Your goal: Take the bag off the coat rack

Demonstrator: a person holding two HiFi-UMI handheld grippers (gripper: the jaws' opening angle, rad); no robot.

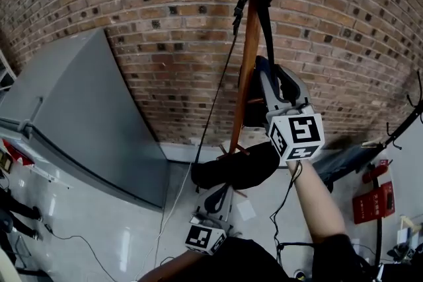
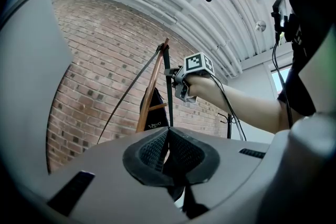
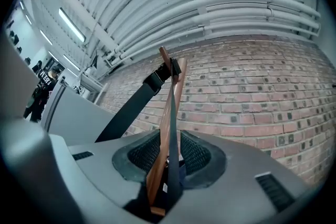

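Observation:
A wooden coat rack pole (image 1: 249, 56) stands before the brick wall. A black bag strap (image 1: 267, 23) loops over its top peg, and the black bag (image 1: 236, 168) hangs low beside the pole. My right gripper (image 1: 266, 72) is high on the pole's right side, shut on the strap (image 3: 172, 128), with the pole (image 3: 176, 81) close beside the jaws. My left gripper (image 1: 220, 193) is under the bag, shut on its black fabric (image 2: 177, 189). The left gripper view shows the right gripper (image 2: 181, 83) holding the taut strap (image 2: 167, 73).
A big grey cabinet (image 1: 79, 122) fills the left side. A second dark bag (image 2: 155, 115) hangs on the rack behind the strap. A red object (image 1: 373, 198) and a black stand (image 1: 403, 122) are on the right. Cables lie on the floor (image 1: 165, 208).

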